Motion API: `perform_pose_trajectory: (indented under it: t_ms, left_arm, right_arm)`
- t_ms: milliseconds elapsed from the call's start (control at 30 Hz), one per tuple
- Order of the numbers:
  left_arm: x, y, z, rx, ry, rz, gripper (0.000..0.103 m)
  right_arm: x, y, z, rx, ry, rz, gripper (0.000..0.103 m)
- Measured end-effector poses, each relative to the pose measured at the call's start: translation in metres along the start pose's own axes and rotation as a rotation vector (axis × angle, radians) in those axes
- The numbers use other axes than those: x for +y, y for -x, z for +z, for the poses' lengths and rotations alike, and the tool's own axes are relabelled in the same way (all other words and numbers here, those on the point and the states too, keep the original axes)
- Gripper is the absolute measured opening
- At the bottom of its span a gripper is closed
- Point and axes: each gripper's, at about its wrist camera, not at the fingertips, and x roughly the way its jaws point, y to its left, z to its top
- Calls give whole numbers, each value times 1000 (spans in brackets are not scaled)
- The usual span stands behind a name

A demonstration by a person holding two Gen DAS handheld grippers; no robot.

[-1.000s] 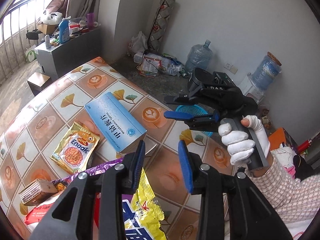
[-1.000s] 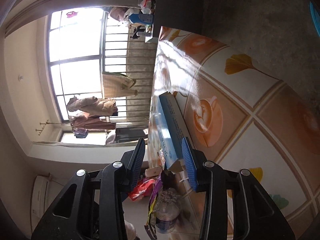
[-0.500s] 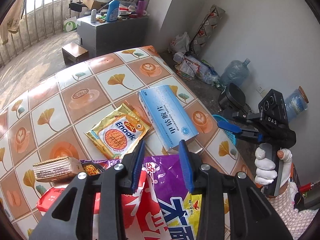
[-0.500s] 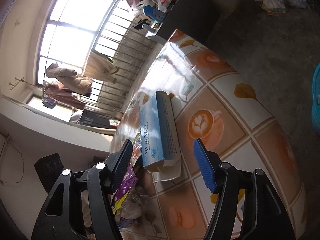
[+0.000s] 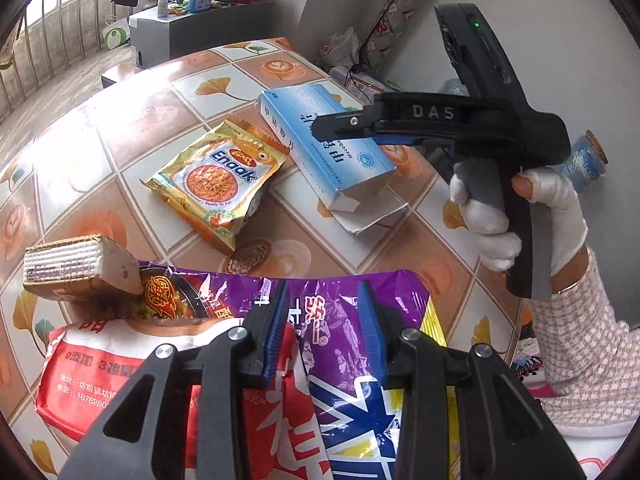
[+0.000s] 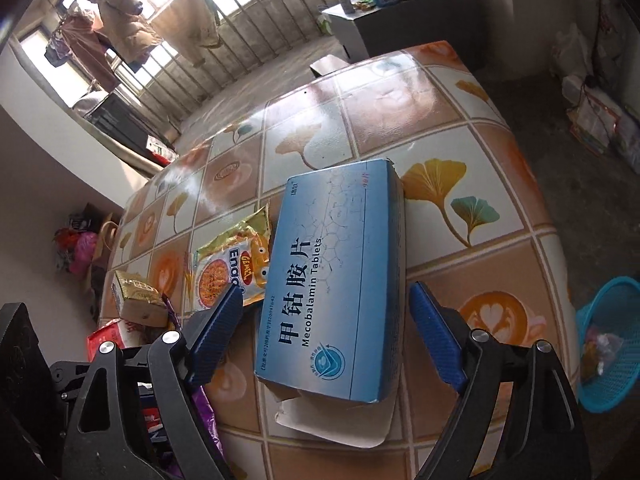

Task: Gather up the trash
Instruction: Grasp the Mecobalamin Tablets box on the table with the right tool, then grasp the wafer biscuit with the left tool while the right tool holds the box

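A blue Mecobalamin tablet box (image 6: 340, 280) lies on the tiled table with its near flap open; it also shows in the left wrist view (image 5: 324, 148). My right gripper (image 6: 324, 340) is open wide, a finger on each side of the box's near end, just above it; the left wrist view shows it (image 5: 344, 126) from the side. My left gripper (image 5: 324, 332) is open above a purple snack bag (image 5: 352, 360) and a red packet (image 5: 100, 372). A yellow Enaak noodle packet (image 5: 220, 176) and a brown wafer pack (image 5: 76, 268) lie nearby.
A blue mesh trash basket (image 6: 608, 352) stands on the floor past the table's right edge. The table (image 6: 400, 100) has bare tiles beyond the box. A grey cabinet with bottles (image 5: 192, 28) and clutter line the far wall.
My right gripper has opened wider and swung down over the blue box, which now lies between its fingers. My left gripper has drawn back over the purple bag.
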Motion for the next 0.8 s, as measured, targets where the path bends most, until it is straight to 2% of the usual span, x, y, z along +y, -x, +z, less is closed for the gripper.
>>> perform_pose_trajectory:
  t_ms: [133, 300, 367, 567, 600, 700, 733, 800]
  left_arm:
    - [2, 8, -17, 36, -42, -53, 34]
    - [2, 25, -32, 44, -78, -64, 34]
    - [5, 37, -33, 14, -57, -87, 35]
    - [11, 85, -22, -142, -8, -175, 43]
    - [13, 92, -20, -163, 3, -166, 44]
    - [26, 99, -6, -205, 54, -75, 50]
    - [36, 99, -1, -214, 98, -49, 53]
    - [59, 96, 3, -204, 207, -16, 54]
  right_arm:
    - [10, -12, -3, 22, 61, -56, 81]
    - [20, -16, -7, 13, 129, -107, 81]
    - [21, -17, -8, 13, 145, -116, 81]
    - [21, -12, -15, 6, 170, -132, 76]
    - [20, -9, -19, 4, 170, -132, 76]
    - [15, -2, -25, -3, 156, -135, 76]
    - [13, 0, -29, -6, 150, -136, 76]
    - [11, 4, -34, -10, 143, -134, 76]
